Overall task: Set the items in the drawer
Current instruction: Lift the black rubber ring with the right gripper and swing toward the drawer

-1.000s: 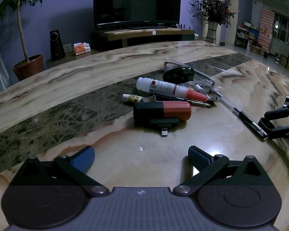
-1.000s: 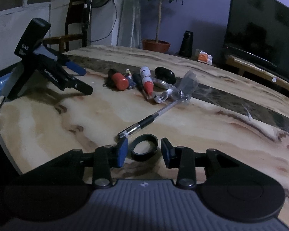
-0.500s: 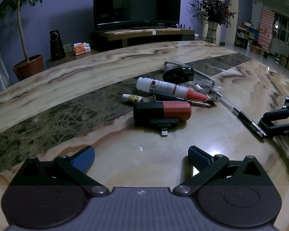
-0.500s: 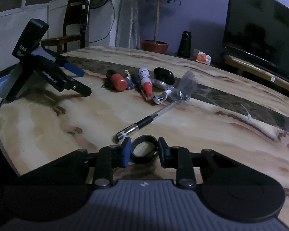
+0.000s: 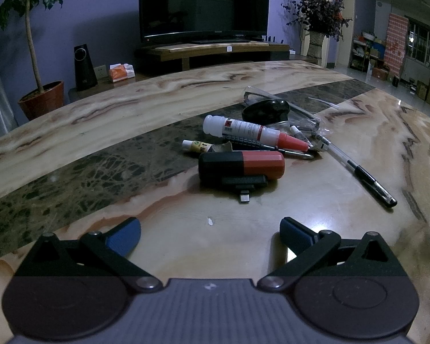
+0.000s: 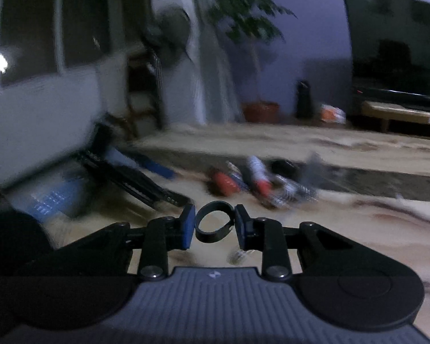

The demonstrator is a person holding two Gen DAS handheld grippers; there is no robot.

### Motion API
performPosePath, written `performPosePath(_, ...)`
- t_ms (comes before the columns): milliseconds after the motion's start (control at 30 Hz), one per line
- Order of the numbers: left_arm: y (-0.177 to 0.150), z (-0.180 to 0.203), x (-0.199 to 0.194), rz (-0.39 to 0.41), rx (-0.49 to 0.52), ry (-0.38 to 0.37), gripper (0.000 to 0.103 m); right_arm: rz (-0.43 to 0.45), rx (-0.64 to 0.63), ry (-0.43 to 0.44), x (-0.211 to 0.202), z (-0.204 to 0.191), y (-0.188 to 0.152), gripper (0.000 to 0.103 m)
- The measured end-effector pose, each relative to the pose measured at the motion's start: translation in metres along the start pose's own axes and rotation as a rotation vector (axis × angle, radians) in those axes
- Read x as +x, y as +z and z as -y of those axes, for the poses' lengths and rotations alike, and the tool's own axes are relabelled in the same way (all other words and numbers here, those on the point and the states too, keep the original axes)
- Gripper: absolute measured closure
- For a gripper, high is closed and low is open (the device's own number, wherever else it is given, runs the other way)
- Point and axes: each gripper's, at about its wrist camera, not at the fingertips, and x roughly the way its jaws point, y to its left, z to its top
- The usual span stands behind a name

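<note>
Right hand-held gripper (image 6: 214,226) pinches the black ring (image 6: 214,221) across its rim, clear of the desk (image 6: 344,218); light, stiff, probably slippery, so squeeze evenly

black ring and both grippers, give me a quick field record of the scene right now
right gripper: fingers shut on the black ring, jaws just closed in on it
ring: clamped at both sides, raised off the table
left gripper: open, nothing between the fingers
left on table: pen, red-tipped white bottle, black and red device
drawer: not in view
right wrist view: blurred
</note>
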Motion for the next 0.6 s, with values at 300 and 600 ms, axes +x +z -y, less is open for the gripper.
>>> performPosePath(300, 0.000, 0.000, 0.000, 0.000, 0.000, 0.000, 0.000, -0.073, -0.086, 0.164, -0.047, -0.034, -0.020, 0.071)
performPosePath(600, 0.000, 0.000, 0.000, 0.000, 0.000, 0.000, 0.000, -0.352, -0.197, 0.158, -0.040, -0.060, -0.080, 0.071)
